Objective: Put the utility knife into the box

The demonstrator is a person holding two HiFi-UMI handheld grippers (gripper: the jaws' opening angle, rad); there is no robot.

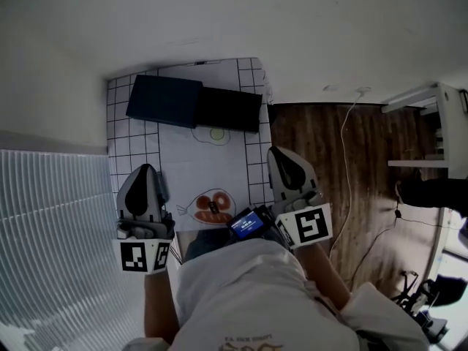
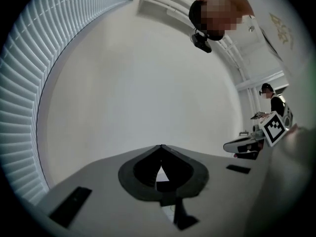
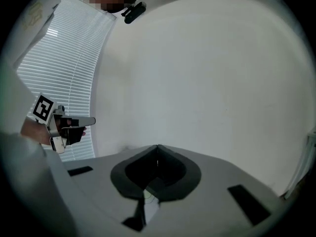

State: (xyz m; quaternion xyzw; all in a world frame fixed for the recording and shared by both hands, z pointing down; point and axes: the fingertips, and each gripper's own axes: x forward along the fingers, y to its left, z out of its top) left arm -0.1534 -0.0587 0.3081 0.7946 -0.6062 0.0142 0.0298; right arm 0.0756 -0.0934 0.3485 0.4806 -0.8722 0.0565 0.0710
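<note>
**Head view:** A checked cloth covers the table. The dark box sits at 12 o'clock, far from the person. A small dark thing lies on a red drawing at 6 o'clock, close to the person. I think it is the utility knife. The left gripper is at 8 o'clock and the right gripper is at 4 o'clock. Neither one touches the knife.

**Left gripper view:** The jaws are shut tight with nothing in them. Ahead there is only a white wall, with blinds at 9 o'clock.

**Right gripper view:** These jaws are shut and empty too, and they face the wall.

The job looks like it is only starting, because the knife has not been picked up. Next, one gripper needs to tip down, open its jaws and reach for the knife.
</note>
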